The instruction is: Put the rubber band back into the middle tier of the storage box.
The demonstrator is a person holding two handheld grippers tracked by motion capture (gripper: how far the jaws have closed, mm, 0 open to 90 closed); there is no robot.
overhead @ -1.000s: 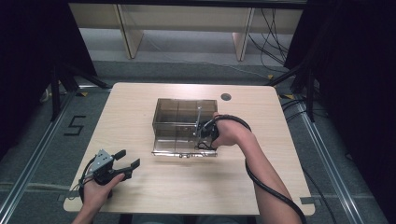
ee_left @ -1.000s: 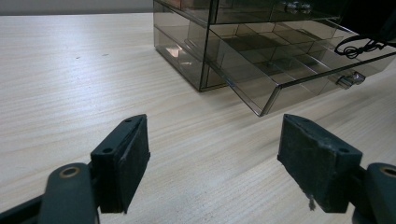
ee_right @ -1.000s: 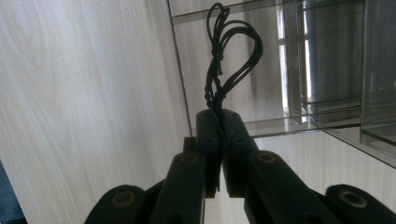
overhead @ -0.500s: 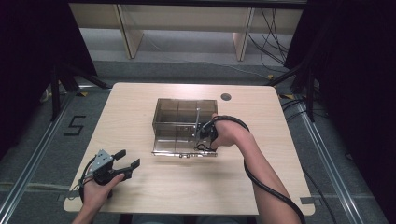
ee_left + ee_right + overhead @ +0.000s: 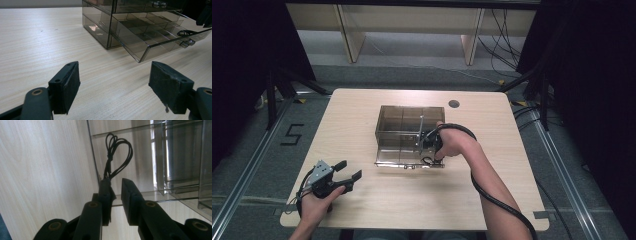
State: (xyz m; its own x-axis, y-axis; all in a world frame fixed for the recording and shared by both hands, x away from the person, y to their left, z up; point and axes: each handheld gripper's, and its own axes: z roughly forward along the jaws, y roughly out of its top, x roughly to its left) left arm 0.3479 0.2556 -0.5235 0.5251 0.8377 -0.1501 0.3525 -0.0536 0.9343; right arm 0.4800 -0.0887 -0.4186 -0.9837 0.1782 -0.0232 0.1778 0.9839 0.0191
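Two black jaws of the right gripper (image 5: 116, 192) are standing a little apart, having just been opening, and a looped black cord (image 5: 117, 155) is lying in the gap just beyond their tips. Whether the left-hand pad is touching the cord's knotted end is hard to tell, because the pad is covering that end; the other pad is clearly standing off it. The cord is resting in the pulled-out bottom drawer (image 5: 409, 159) of a smoky clear drawer cabinet (image 5: 409, 125), toward the drawer's right front corner. In the high view the cord is showing as a tiny dark curl (image 5: 428, 161) at six o'clock from the right gripper (image 5: 430, 150), whose tips are being hidden there by its own body and the person's right hand (image 5: 454, 144).

Out at eight o'clock from the cabinet, well apart from it, the left gripper (image 5: 113, 87) is sitting with its jaws wide apart and only bare tabletop between them. Its camera is looking toward the cabinet at one o'clock, where the cord (image 5: 186, 33) is appearing through the tinted drawer front (image 5: 175, 43), its far side running out of the frame. The drawer's dividers are blurring together through the dark plastic, so the exact compartment is not clear. The left hand (image 5: 314, 205) is gripping its tool near the table's (image 5: 362, 105) near-left corner, the forearm being cut off by the bottom edge.
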